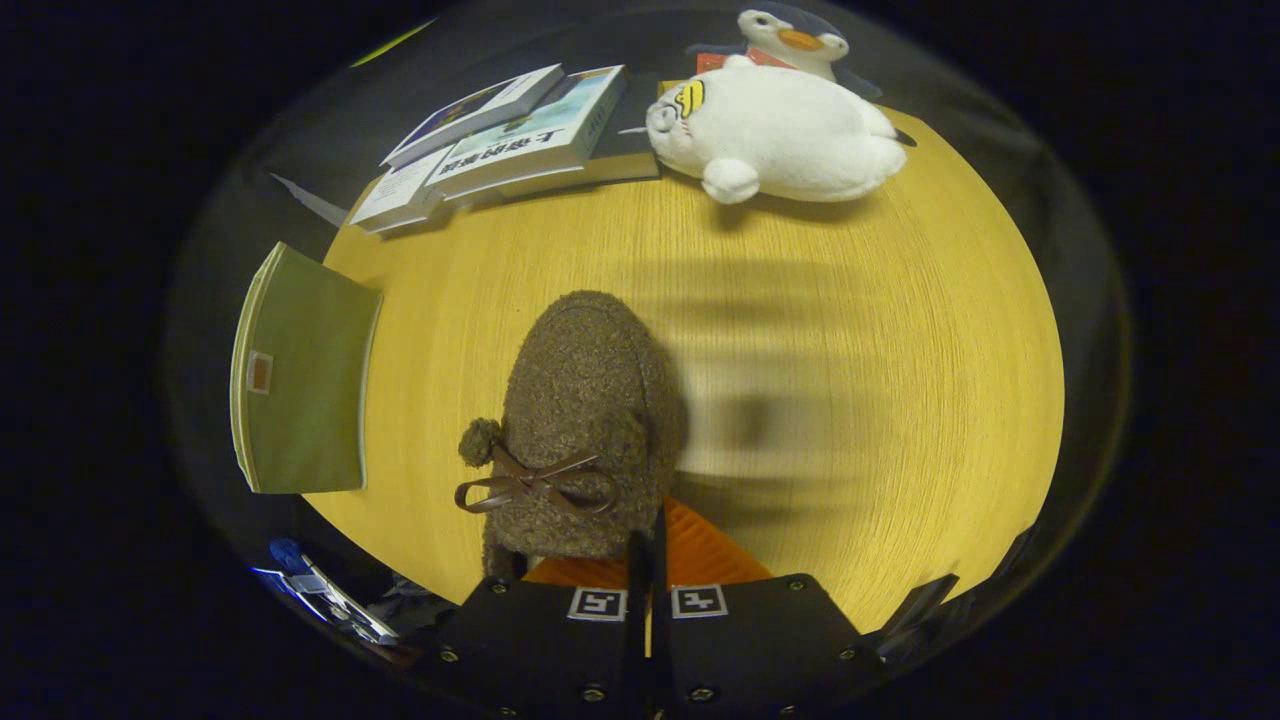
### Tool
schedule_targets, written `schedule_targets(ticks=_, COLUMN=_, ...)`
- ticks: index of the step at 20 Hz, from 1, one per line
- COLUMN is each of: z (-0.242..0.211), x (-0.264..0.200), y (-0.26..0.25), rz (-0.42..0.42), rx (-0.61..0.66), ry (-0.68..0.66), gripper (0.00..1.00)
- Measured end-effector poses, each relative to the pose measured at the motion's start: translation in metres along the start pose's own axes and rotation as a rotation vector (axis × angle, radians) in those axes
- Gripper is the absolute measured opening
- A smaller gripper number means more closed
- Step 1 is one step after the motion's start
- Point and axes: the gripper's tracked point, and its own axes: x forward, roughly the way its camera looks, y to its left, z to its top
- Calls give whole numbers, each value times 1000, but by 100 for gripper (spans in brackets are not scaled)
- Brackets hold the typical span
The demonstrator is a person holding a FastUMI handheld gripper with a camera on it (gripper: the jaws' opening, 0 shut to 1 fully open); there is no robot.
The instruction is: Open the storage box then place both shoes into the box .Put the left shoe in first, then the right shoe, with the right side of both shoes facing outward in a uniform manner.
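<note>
While my jaws (648, 560) stand pressed nearly together, they pinch the rear rim of a brown, fuzzy, boucle-fabric shoe (585, 420), so I am clamped on it at its heel end. That shoe points away from me, toe forward, with a thin brown ribbon bow (535, 485) tied across its upper and a small fuzzy pompom (480, 440) sticking out on its left side. An orange lining (700, 555) shows at the shoe's opening, right by my fingers. Whether the sole touches the round, yellow, wood-grain surface (900, 400) or hangs just above it, I cannot tell; a blurred shadow lies on the wood to the shoe's right. Well beyond the shoe, at the far edge of the surface, a plump white plush seal toy (780, 135) lies on its side, and a plush penguin with an orange beak (795, 40) sits just behind it. Left of the seal rests a loose stack of paperback books (510, 135). Nearer, off to the shoe's left, a flat olive-green book (300, 385) overhangs the rim of the surface.
</note>
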Motion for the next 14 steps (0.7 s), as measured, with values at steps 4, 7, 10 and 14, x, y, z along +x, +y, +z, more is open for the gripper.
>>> schedule_targets(ticks=4, z=17, x=-28, y=22, rz=12, rx=-9, ry=-40, gripper=3)
schedule_targets(ticks=7, z=29, x=-46, y=39, rz=24, rx=-17, ry=-61, gripper=2)
schedule_targets(ticks=10, z=37, x=-57, y=54, rz=20, rx=-28, ry=-51, gripper=2)
schedule_targets(ticks=14, z=49, x=-71, y=85, rz=19, rx=-63, ry=-46, gripper=2)
